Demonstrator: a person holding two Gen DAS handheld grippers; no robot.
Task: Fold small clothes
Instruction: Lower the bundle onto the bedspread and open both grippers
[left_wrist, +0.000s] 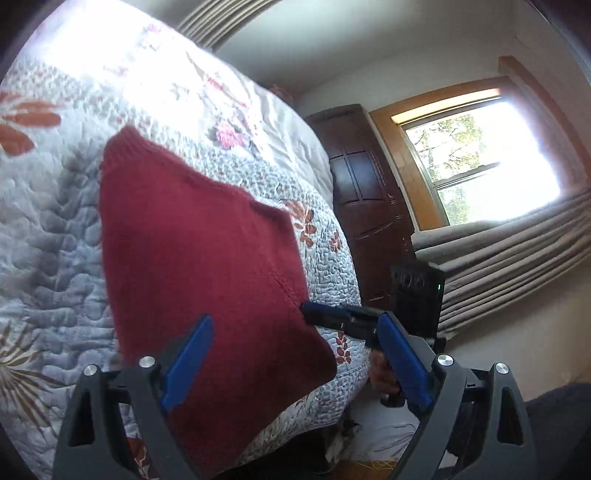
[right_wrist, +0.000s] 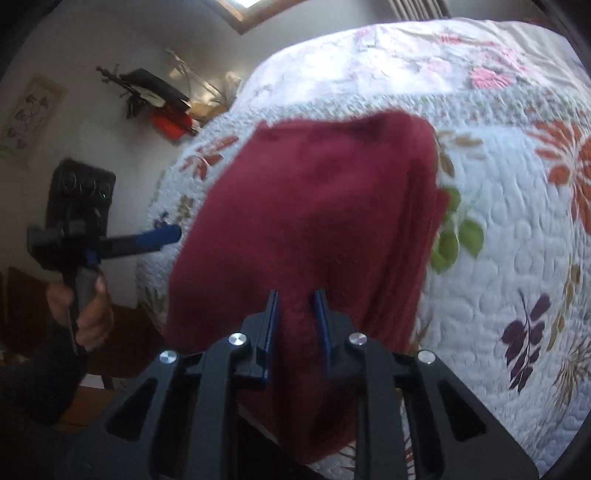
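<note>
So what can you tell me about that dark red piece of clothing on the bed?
The dark red knitted garment looks woolly, with a ribbed band at its far end and a stitched seam near one edge. It lies folded in layers on the floral quilted bedspread, close to the bed's edge. The right tongs are nearly closed around a bunched fold of it; the left tongs hover open above it.

No legible text, label, brand, number or sign appears in either view. The pale framed picture (right_wrist: 27, 118) on the wall, left of the floral quilted bedspread (right_wrist: 498, 229), is too blurred to read.
</note>
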